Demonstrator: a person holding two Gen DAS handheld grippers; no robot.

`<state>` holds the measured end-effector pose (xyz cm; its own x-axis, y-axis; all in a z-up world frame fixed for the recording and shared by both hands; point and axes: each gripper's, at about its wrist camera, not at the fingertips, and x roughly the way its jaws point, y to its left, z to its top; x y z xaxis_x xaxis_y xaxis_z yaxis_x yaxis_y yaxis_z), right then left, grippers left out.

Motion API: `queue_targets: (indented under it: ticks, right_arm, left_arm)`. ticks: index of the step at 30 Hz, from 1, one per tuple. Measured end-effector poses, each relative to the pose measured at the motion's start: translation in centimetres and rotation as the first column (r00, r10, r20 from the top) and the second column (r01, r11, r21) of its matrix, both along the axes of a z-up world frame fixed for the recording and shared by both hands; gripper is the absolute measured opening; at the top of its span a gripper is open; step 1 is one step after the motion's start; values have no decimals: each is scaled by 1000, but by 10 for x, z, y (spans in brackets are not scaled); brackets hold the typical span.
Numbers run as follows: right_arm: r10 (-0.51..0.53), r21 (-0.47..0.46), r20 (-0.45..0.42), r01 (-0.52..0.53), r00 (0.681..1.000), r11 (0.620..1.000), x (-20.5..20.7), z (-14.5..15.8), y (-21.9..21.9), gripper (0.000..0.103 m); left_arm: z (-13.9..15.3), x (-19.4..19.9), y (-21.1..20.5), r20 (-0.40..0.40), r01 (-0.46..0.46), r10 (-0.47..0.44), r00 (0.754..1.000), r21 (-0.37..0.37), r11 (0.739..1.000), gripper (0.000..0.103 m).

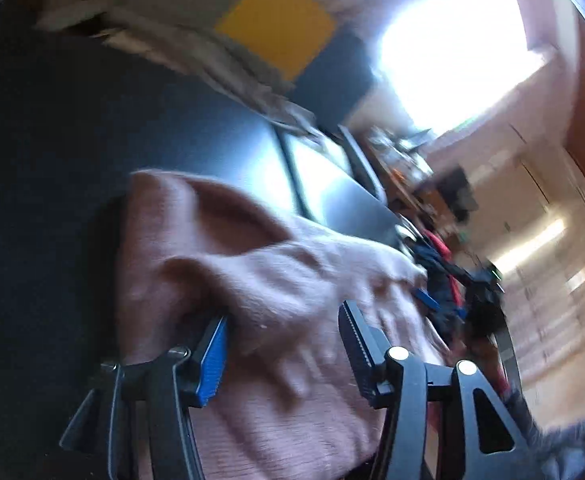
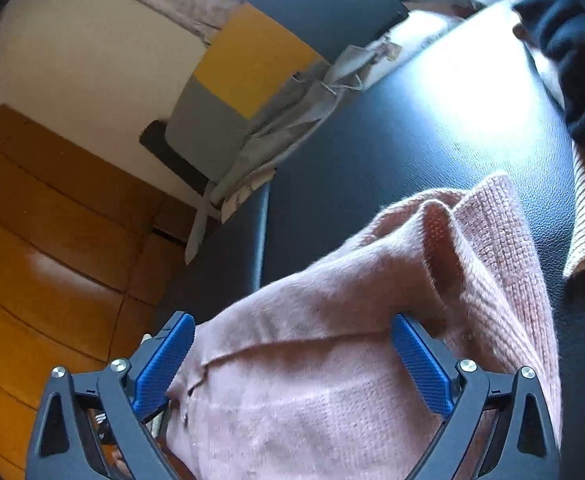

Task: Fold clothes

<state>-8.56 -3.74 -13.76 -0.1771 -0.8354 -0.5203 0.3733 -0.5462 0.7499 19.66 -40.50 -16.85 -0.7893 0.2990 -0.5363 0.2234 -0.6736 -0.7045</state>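
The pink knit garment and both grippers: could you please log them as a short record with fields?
garment: pink knit sweater, bunched and creased, not folded flat
surface: dark leather-like table
left gripper: jaws apart, sweater lying between them, pads not pressing it
right gripper: jaws wide, knit between them, not pinched
other clothes: grey garment at the table's far edge; dark blue garment to the right
image quality: left wrist view blurred

Left gripper (image 1: 284, 354) black arms, blue ribbed pads (image 1: 212, 360), silver screws
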Motion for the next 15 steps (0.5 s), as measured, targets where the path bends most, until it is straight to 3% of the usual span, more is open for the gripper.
queue_targets:
  ticks: [3,6,9,12,13,15]
  right_arm:
    - [11,-36,52,-10,999,999,-10,-6,-4,100]
    - [38,-105,67,-31,997,994,-21,1,-11,101]
    - [-21,-215,110,45,994,976,-39,6,-5,102]
    - [-97,-275,134,131,986,953,-56,11,3,103]
    - [-114,-267,137,148,984,952,-59,12,5,103]
    - [-105,-195,66,116,992,974,-53,22,11,103]
  left_arm:
    - [0,-25,1,-59,142,-135,989,146,979,48]
    - [9,-45,-16,-153,131,-93,984,264,955,47]
    - [3,-52,-63,-255,-24,172,951,496,868,47]
    - [0,-43,-102,-225,-211,391,892,558,803,47]
    - [1,-40,-109,-209,-248,418,884,549,798,48]
    - [4,-32,-114,-174,-285,417,892,499,818,48]
